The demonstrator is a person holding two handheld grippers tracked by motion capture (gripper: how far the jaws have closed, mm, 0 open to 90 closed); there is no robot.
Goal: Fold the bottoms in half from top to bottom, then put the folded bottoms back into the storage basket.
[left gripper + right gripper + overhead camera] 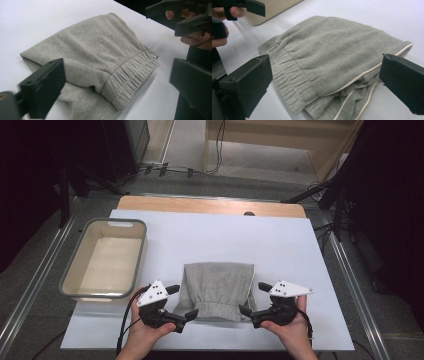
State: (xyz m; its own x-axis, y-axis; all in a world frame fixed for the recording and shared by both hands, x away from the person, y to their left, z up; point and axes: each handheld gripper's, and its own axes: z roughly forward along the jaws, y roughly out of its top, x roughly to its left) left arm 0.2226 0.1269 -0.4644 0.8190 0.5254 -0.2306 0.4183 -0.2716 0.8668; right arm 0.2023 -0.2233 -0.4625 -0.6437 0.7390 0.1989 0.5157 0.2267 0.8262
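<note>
High view: folded grey shorts (218, 290) lie near the front edge of the white counter (280, 245). Left hand-held gripper (182, 301) sits just left of the shorts, right hand-held gripper (253, 297) just right of them, both with jaws spread and pinching nothing. A plastic tub (136, 255) stands left of the shorts, apart; bare counter stretches behind them

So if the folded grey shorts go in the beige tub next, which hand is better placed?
Probably left: the left claw sits open between the folded grey fabric shorts and the beige plastic tub; the right claw is across the shorts.
</note>
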